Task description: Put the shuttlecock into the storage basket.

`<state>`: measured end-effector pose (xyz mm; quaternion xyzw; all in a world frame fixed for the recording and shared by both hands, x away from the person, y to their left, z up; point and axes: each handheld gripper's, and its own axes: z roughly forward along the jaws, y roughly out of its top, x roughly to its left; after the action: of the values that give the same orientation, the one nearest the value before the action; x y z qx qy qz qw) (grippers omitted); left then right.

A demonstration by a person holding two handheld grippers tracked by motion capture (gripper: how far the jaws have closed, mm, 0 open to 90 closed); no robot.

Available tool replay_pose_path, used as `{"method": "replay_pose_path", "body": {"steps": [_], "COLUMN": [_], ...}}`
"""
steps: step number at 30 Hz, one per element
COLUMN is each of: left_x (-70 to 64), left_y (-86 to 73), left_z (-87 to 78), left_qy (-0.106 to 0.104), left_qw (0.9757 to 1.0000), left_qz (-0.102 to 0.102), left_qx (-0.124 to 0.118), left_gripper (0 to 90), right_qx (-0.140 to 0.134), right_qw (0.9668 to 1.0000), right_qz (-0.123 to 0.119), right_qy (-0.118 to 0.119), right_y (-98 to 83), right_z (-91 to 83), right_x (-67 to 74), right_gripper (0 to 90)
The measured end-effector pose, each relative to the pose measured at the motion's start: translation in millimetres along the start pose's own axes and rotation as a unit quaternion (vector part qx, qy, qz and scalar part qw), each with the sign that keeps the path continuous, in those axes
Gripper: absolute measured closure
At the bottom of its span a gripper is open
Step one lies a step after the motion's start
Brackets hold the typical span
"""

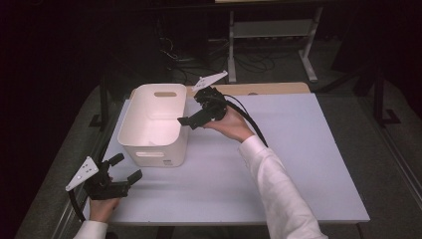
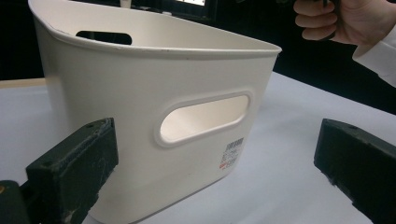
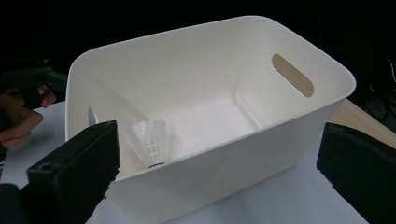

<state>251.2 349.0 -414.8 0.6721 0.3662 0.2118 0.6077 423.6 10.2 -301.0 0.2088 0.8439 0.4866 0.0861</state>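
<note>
While raised beside the bin (image 1: 149, 130), right gripper (image 1: 195, 113), fingers spread.

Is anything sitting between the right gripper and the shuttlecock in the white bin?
Yes. The shuttlecock lies on the floor of the white bin, close against the wall facing the right gripper. That wall and its rim stand between the gripper's open, empty jaws and the shuttlecock, so it would likely have to come over the rim.
</note>
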Motion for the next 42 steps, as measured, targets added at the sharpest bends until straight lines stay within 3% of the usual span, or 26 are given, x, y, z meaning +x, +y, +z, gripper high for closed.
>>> {"method": "replay_pose_path", "body": {"steps": [4,6,26,42], "left_x": [0.5,-0.3,-0.9,0.6], "left_y": [-0.1,-0.2,-0.3,-0.9], "left_z": [-0.1,0.7,4.1,5.0], "left_qy": [0.0,-0.001,0.002,0.008], "left_qw": [1.0,1.0,1.0,0.9999], "left_qz": [0.004,-0.002,-0.002,0.001], "left_qx": [0.002,-0.003,0.004,0.011], "left_gripper": [0.0,0.0,0.0,0.0], "right_qx": [0.0,-0.006,-0.041,-0.054], "right_qw": [1.0,0.9998,0.9982,0.9968], "right_qz": [0.0,0.019,0.029,0.045], "right_qy": [-0.009,-0.007,-0.032,-0.038], "right_y": [-5.8,-7.7,-42.5,-75.9], "right_z": [-7.4,-11.4,-57.1,-69.5], "right_x": [-3.4,-2.8,-17.4,-27.0], "right_gripper": [0.0,0.0,0.0,0.0]}}
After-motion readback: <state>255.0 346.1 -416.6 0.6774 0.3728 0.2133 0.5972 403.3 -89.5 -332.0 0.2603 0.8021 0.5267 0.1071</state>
